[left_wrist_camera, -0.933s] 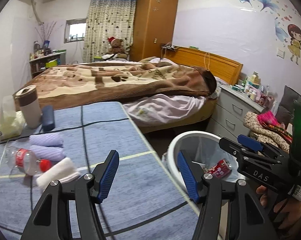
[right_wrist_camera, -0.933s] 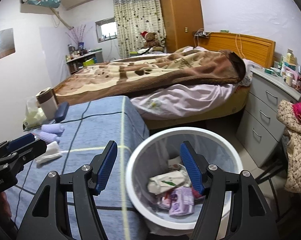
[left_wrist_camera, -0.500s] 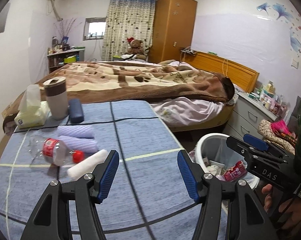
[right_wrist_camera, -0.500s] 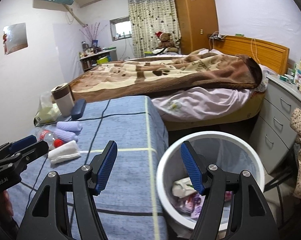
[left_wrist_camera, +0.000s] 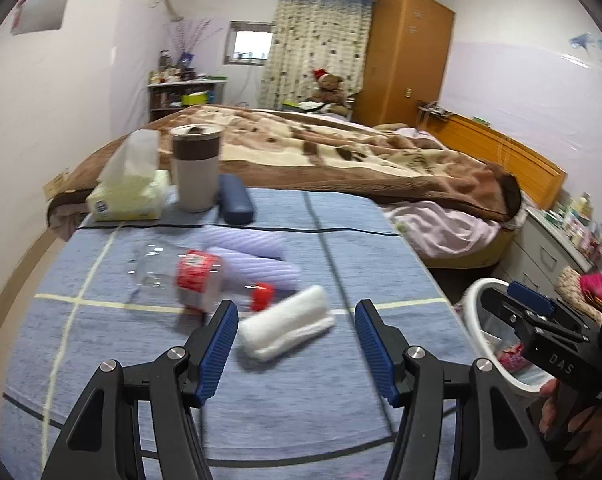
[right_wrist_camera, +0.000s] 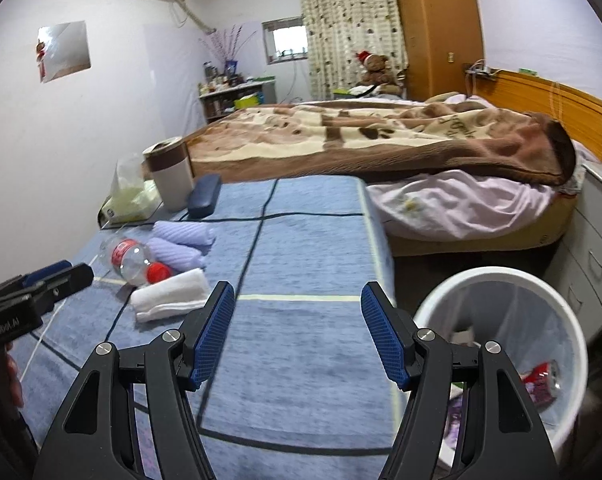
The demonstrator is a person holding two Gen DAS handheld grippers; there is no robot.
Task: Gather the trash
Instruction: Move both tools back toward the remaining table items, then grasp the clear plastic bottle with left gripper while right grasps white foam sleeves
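Both grippers hang wide open and empty over a blue-covered table (left_wrist_camera: 341,392) in a bedroom. Just ahead of the left gripper (left_wrist_camera: 296,340), between the lines of its fingers, lies a rolled white towel (left_wrist_camera: 285,327); a little beyond and to that gripper's left, a clear plastic bottle (left_wrist_camera: 189,280) with a red label and red cap lies on its side, its cap end close to the towel. Two lilac rolls (left_wrist_camera: 257,256) sit just behind the bottle, and farther off stand a tissue pack (left_wrist_camera: 129,196), a cup (left_wrist_camera: 195,168) and a dark blue case (left_wrist_camera: 235,200). From the right gripper (right_wrist_camera: 297,330), the bottle (right_wrist_camera: 135,260) and towel (right_wrist_camera: 169,294) lie ahead and to the left, near the tip of the left gripper. A white bin (right_wrist_camera: 501,280) stands off the table edge at the right gripper's right, with a red can (right_wrist_camera: 541,378) and other wrappers inside. A bed (right_wrist_camera: 381,132) with a brown blanket fills the room beyond.
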